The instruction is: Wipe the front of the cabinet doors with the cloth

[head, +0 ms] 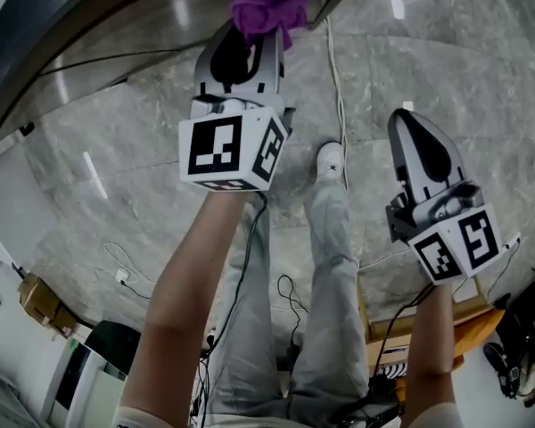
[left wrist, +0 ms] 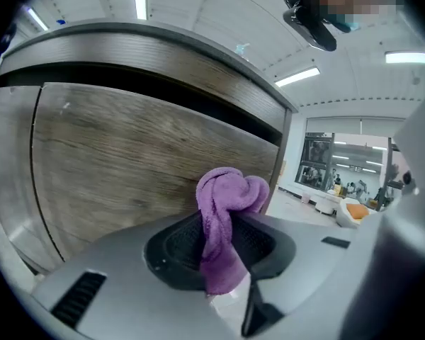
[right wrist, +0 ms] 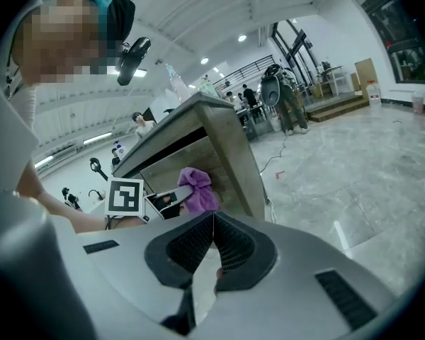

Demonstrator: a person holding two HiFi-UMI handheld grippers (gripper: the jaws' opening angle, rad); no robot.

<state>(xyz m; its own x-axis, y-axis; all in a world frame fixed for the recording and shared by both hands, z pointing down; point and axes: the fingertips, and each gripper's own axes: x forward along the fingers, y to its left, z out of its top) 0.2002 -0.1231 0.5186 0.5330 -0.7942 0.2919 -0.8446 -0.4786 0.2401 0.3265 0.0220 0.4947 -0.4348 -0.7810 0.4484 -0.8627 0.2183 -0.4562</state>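
My left gripper is shut on a purple cloth, and the bunched cloth sticks out past the jaws, close to the wood-grain cabinet door. From the right gripper view the cloth sits near the door's right edge, by the cabinet's corner. My right gripper hangs lower right over the floor, its jaws shut with nothing between them.
A dark gap under the cabinet top runs above the door. Grey marble floor lies below, with a white cable along it. The person's legs and a white shoe stand between the grippers. A wooden pallet lies lower right.
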